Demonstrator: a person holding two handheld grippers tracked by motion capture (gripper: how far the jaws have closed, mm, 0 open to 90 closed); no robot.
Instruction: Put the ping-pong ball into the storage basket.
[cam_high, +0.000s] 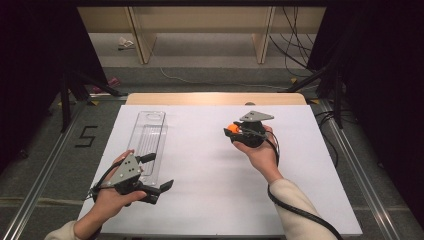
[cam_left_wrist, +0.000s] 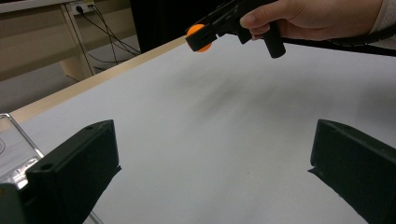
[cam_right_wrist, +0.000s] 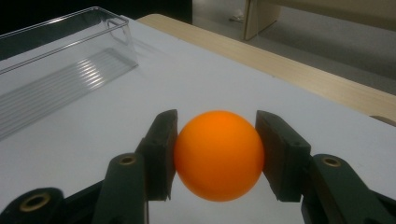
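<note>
Right gripper (cam_right_wrist: 217, 156) is clamped on the orange ball (cam_right_wrist: 218, 155), held above the table (cam_high: 210, 175). Left gripper (cam_high: 157, 172) is wide open, holding nothing, beside the clear tray (cam_high: 150, 132).

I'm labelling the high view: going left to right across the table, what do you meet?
Left tool with open jaws → clear plastic tray → orange ball → right tool shut on that ball, all over the white table.

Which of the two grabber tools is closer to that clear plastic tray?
The left. The left gripper sits right at the near end of the clear tray, jaws open. The right gripper is off to the tray's right across bare table, holding an orange ball.
</note>
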